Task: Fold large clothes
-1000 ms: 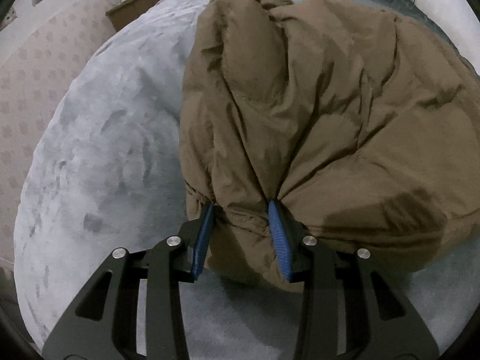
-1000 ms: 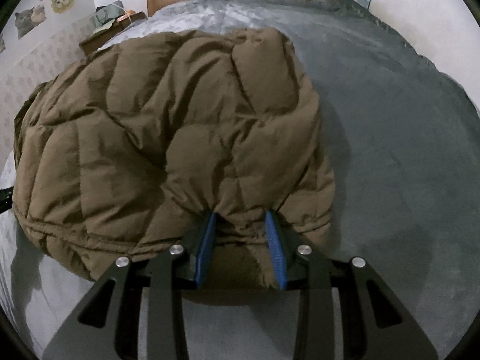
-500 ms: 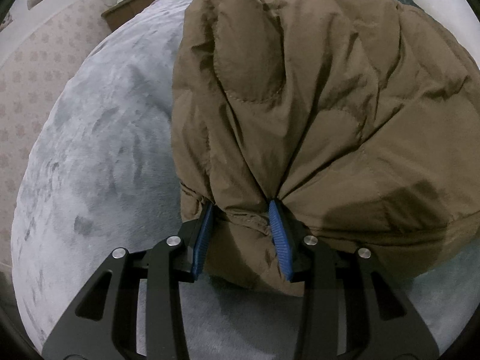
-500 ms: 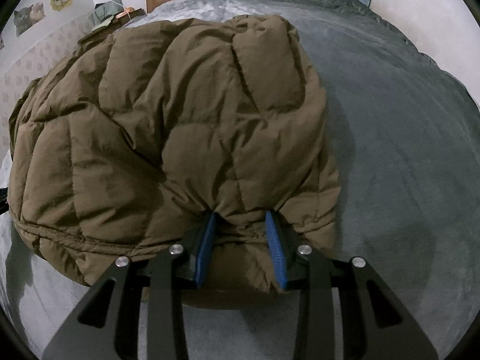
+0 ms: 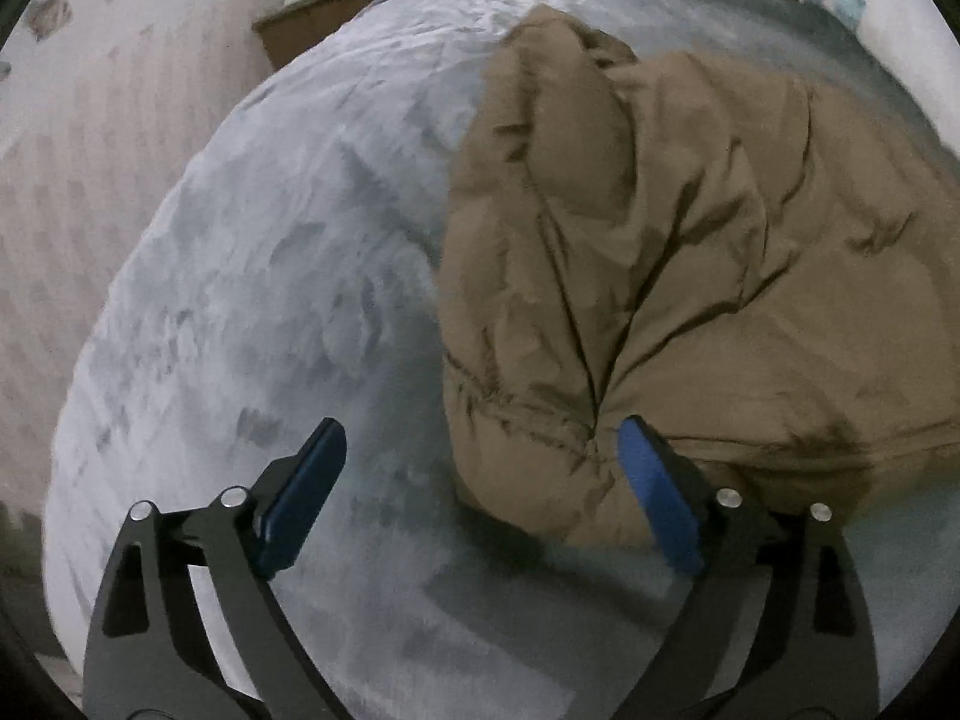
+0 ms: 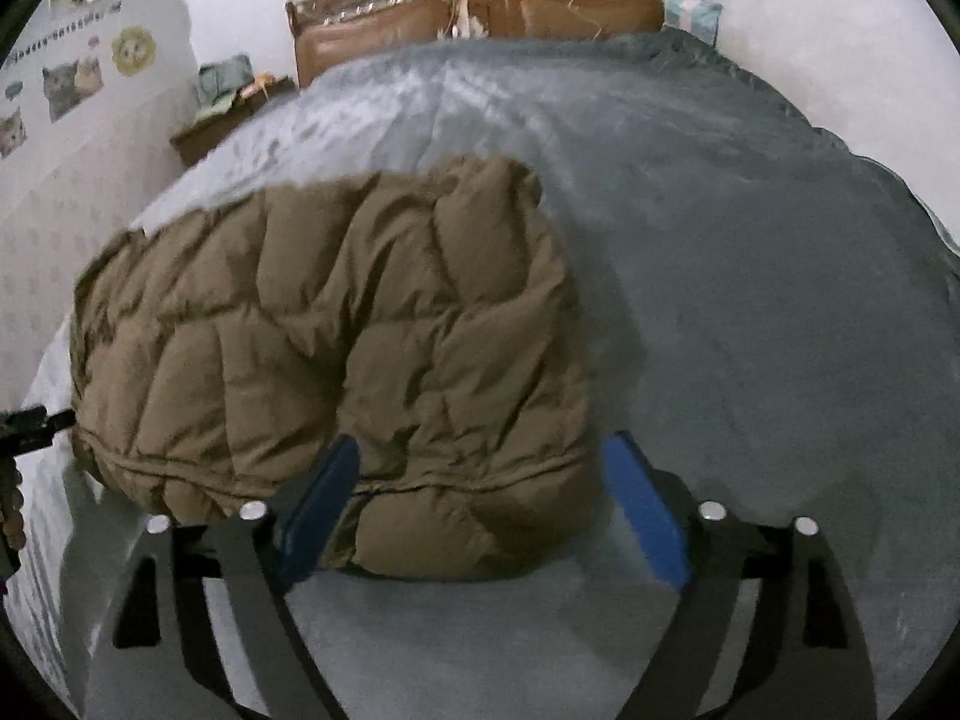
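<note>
jacket (image 6: 336, 336), left edge cropped

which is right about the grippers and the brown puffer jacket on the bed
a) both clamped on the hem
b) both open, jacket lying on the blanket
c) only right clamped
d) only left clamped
b: the left gripper and the right gripper both have their blue fingers spread wide, and the brown puffer jacket lies folded on the grey blanket, not pinched.

The left hand-held gripper (image 5: 480, 498) hangs with its jaws spread wide over the grey bed (image 5: 270, 300). The brown puffer jacket (image 5: 690, 300) lies bunched on the bed, its near corner beside the right blue pad (image 5: 657, 492).
</note>
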{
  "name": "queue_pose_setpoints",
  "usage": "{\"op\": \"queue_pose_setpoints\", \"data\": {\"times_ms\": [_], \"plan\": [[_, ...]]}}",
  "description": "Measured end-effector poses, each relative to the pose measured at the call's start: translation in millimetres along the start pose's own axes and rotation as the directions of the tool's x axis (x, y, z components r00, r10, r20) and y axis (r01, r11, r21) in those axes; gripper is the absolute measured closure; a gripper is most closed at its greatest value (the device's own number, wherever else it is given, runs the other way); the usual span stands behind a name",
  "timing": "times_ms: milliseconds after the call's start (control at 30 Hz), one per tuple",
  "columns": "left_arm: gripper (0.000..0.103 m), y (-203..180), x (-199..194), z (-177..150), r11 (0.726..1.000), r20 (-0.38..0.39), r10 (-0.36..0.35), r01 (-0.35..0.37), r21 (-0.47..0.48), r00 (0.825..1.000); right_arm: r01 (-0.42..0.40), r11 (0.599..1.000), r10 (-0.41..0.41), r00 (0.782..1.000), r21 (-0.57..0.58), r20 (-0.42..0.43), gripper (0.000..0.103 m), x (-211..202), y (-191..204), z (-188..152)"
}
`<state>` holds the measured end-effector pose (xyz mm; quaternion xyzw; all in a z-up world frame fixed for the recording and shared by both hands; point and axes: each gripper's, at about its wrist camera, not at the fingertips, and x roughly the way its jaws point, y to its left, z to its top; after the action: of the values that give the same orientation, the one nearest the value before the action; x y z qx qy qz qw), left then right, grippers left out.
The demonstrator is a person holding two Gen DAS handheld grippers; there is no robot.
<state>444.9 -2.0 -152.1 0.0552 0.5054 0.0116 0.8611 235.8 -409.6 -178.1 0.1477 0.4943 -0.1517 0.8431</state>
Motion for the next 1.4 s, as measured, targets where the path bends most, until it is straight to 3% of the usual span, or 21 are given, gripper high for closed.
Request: {"op": "queue_pose_setpoints", "data": {"times_ms": [133, 400, 567, 900, 1200, 1400], "plan": [[0.008, 9.5, -5.0, -3.6, 0.999, -0.001, -0.020, 0.020, -0.028, 1.000, 0.001, 0.998, 0.000, 1.000, 0.070, -0.008, 0.010, 5.2, -17.4, -1.6], [0.005, 5.5, -1.2, -9.3, 1.000, 0.003, -0.006, 0.006, -0.005, 1.000, -0.131, 0.955, 0.153, 0.986, 0.268, -0.063, 0.010, 55.6, -38.8, -40.5], [0.005, 10.4, 4.5, -10.3, 1.000, -0.001, -0.010, 0.010, -0.013, 1.000, -0.207, 0.907, 0.240, 0.970, 0.368, -0.044, 0.010, 75.7, -44.1, -52.2], [0.005, 6.2, 9.6, -16.0, 1.000, -0.007, -0.021, 0.020, -0.013, 1.000, -0.293, 0.879, 0.329, 0.944, 0.376, -0.035, 0.010, 96.5, -32.1, -44.4], [0.005, 11.2, 3.5, -16.3, 1.000, 0.002, -0.013, 0.013, -0.007, 1.000, -0.306, 0.856, 0.362, 0.930, 0.416, -0.063, 0.009, 122.9, -28.4, -34.9], [0.005, 18.9, -0.7, -20.8, 0.999, 0.007, -0.022, 0.022, -0.025, 1.000, -0.309, 0.831, 0.385, 0.920, 0.462, -0.077, 0.011, 113.9, -43.9, -50.2]]}}
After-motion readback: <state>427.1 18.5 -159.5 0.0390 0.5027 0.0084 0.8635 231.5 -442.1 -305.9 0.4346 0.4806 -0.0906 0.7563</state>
